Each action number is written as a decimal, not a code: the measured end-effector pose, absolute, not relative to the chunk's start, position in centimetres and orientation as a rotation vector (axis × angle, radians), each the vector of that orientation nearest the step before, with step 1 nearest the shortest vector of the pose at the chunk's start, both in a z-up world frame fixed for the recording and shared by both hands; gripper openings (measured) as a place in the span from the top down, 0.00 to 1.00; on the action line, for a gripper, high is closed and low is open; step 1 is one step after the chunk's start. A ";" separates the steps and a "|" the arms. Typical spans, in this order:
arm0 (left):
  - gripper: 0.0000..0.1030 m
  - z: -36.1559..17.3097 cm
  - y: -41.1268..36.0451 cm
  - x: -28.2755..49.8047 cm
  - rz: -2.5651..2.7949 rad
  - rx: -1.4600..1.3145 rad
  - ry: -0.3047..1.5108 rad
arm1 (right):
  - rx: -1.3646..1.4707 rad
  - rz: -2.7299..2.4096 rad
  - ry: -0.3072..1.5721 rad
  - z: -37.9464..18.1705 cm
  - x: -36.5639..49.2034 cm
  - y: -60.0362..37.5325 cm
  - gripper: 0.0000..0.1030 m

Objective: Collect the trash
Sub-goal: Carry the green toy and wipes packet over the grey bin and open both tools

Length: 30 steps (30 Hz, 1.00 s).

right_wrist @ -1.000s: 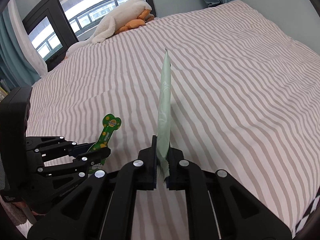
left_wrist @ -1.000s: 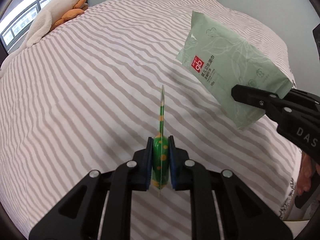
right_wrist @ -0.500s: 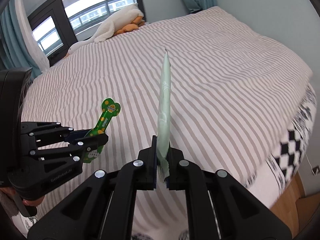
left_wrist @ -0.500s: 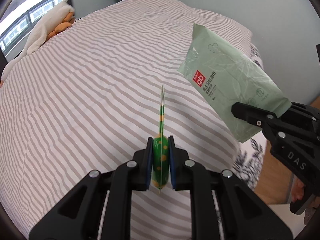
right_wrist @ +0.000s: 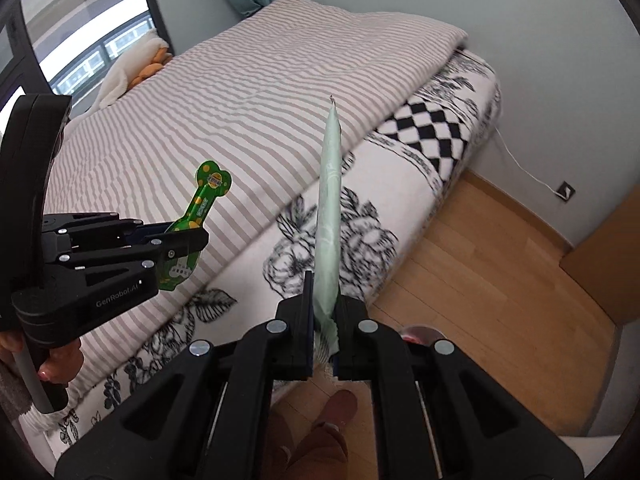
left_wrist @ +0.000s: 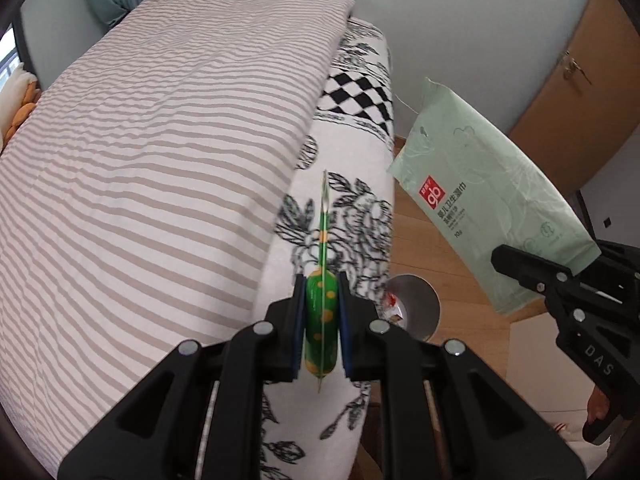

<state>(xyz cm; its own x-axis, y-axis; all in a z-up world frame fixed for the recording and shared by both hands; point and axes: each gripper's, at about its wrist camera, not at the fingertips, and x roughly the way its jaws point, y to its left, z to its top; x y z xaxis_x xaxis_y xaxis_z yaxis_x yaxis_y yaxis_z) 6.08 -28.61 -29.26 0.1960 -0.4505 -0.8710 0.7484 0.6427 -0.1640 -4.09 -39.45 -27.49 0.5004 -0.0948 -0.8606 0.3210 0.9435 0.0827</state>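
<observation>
My left gripper (left_wrist: pixel 320 320) is shut on a green wrapper with yellow dots (left_wrist: pixel 321 316), held edge-on over the bed's corner. From the right wrist view that same wrapper (right_wrist: pixel 200 208) sticks up out of the left gripper (right_wrist: pixel 188 240). My right gripper (right_wrist: pixel 323 320) is shut on the bottom edge of a pale green wet-wipe pack (right_wrist: pixel 329 216). In the left wrist view the pack (left_wrist: pixel 488 208) shows its flat face with a red label, clamped in the right gripper (left_wrist: pixel 516 268). A round metal bin (left_wrist: pixel 416 312) with some trash inside stands on the floor below, partly hidden by the left gripper.
The bed with its striped cover (left_wrist: pixel 160 152) and black-and-white patterned blanket (left_wrist: pixel 352 92) fills the left. Wooden floor (right_wrist: pixel 500 292) lies to the right, with a wooden door (left_wrist: pixel 576 92) and a wall socket with cable (right_wrist: pixel 566 191). A person's foot (right_wrist: pixel 340 408) stands on the floor below.
Both grippers have swept from over the middle of the bed to its corner, each holding its piece. The floor, the door and the metal bin have come into view.
</observation>
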 end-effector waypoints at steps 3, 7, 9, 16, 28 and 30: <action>0.85 -30.0 -31.1 3.5 -0.906 0.363 1.086 | 0.275 -0.308 1.044 -28.6 -7.4 -41.4 0.95; 0.85 -31.7 -34.8 0.6 -0.942 0.407 1.105 | 0.311 -0.345 1.081 -30.7 -11.0 -44.1 0.95; 0.85 -33.0 -36.6 -0.8 -0.950 0.423 1.119 | 0.326 -0.351 1.101 -32.1 -12.5 -45.4 0.95; 0.85 -39.8 -42.2 -4.9 -0.949 0.463 1.196 | 0.395 -0.312 1.218 -40.7 -16.9 -49.9 0.95; 0.85 -51.0 -47.1 -7.8 -0.928 0.552 1.305 | 0.448 -0.351 1.244 -50.8 -17.6 -56.0 0.51; 0.85 -51.7 -47.7 -7.9 -0.931 0.562 1.307 | 0.467 -0.368 1.238 -51.0 -18.2 -57.1 0.51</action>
